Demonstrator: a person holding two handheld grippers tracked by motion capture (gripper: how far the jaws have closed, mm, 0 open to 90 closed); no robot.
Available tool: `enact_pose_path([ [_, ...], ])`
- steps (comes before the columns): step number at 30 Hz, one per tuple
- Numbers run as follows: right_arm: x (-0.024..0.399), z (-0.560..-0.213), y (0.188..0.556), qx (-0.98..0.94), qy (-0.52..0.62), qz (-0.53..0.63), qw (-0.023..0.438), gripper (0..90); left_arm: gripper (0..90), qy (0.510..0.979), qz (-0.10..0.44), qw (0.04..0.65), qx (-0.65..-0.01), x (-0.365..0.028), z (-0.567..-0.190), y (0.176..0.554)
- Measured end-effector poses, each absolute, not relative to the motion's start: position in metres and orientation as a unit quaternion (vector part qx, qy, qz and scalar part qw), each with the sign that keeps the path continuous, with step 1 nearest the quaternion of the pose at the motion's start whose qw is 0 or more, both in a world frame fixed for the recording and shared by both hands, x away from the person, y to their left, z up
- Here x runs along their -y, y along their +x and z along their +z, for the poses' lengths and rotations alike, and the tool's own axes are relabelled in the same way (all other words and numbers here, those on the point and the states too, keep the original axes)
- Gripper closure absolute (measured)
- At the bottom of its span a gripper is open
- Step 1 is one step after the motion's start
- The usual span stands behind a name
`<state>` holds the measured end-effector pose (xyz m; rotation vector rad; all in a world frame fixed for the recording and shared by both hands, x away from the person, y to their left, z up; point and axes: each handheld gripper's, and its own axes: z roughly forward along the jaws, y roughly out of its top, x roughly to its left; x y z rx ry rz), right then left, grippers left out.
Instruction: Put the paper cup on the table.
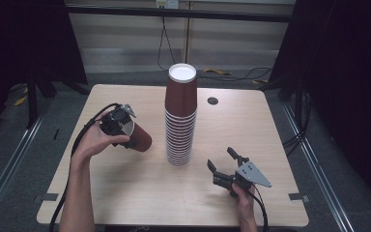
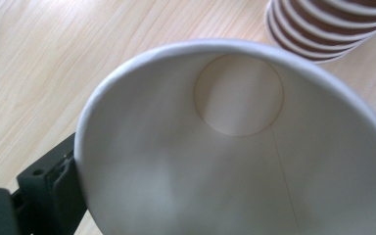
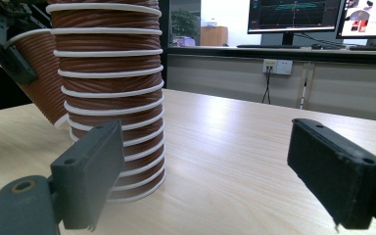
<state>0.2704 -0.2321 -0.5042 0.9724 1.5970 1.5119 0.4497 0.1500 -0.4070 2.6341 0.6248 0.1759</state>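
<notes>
A single brown paper cup (image 1: 137,137) is clamped at its rim in the left gripper (image 1: 121,126), tilted above the table (image 1: 125,193) just left of the tall cup stack (image 1: 180,121). The right gripper (image 1: 221,162) rests near the stack's base, its 2 jaws spread wide with nothing between them.

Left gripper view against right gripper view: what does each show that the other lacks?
Left gripper view alone: the white inside and round bottom of the single cup held at its rim by the left gripper. Right gripper view alone: the right gripper with jaws wide open and nothing between them, plus monitors behind. Both share the cup stack and the wooden table.
</notes>
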Motion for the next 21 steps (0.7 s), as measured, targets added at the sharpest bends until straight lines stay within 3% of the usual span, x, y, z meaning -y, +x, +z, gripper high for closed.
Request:
enact_pose_path([
  [12, 0.232, -0.504, 0.270, -0.619, 0.377, 0.587, 0.361, 13.9, 1.3, 0.964, 0.055, 0.160, -0.203, -0.127, -0.417, 0.453],
  [21, 0.232, -0.504, 0.270, -0.618, 0.376, 0.588, 0.361, 13.9, 1.0, 0.962, 0.059, 0.178, -0.197, -0.116, -0.420, 0.454],
])
